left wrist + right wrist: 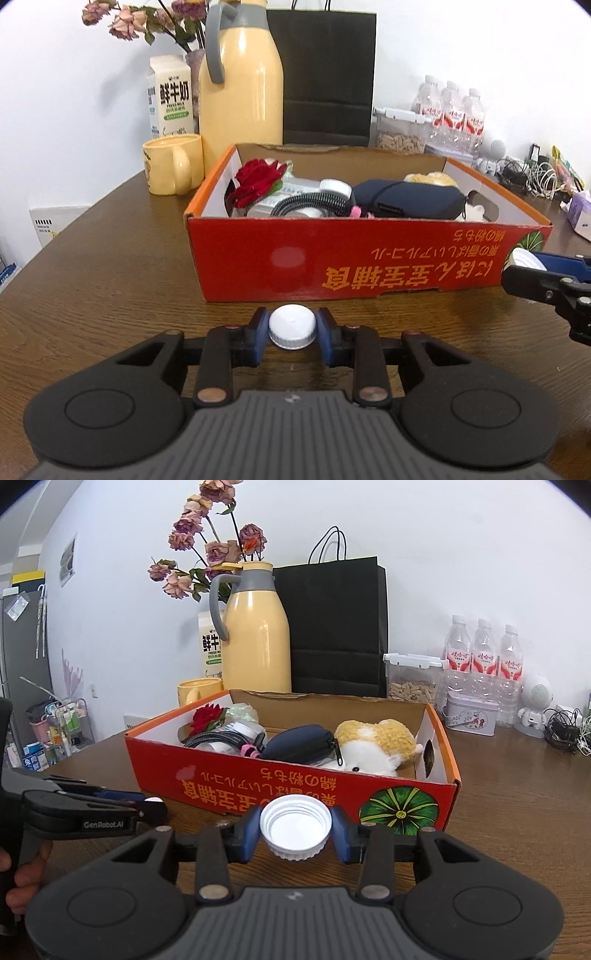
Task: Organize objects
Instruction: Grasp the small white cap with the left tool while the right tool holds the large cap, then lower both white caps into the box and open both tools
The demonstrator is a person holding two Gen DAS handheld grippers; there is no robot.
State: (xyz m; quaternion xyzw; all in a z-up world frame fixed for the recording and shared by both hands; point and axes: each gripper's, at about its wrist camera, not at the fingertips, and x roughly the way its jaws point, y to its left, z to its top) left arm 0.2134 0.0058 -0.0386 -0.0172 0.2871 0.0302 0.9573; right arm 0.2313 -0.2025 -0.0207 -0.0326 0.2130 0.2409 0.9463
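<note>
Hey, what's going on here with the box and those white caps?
A person is tidying a table with a handheld gripper in each hand. The left gripper is closed on a white cap resting closed side up on the table. The right gripper holds another cap, open side up, before the red box.

The table (110, 258) is dark brown wood with a visible grain and a soft sheen. The red box (351, 254) is printed cardboard, glossy outside, plain white and raw brown inside. Both caps, small white cap (291, 326) and wide white cap (295, 827), look like ribbed matt plastic. The yellow jug (242, 92) at the far side is glossy, with a matt grey handle. Beside it the black bag (327, 81) is matt paper. In the box, the plush toy (373, 747) is fuzzy cloth and the dark pouch (299, 744) smooth fabric.
</note>
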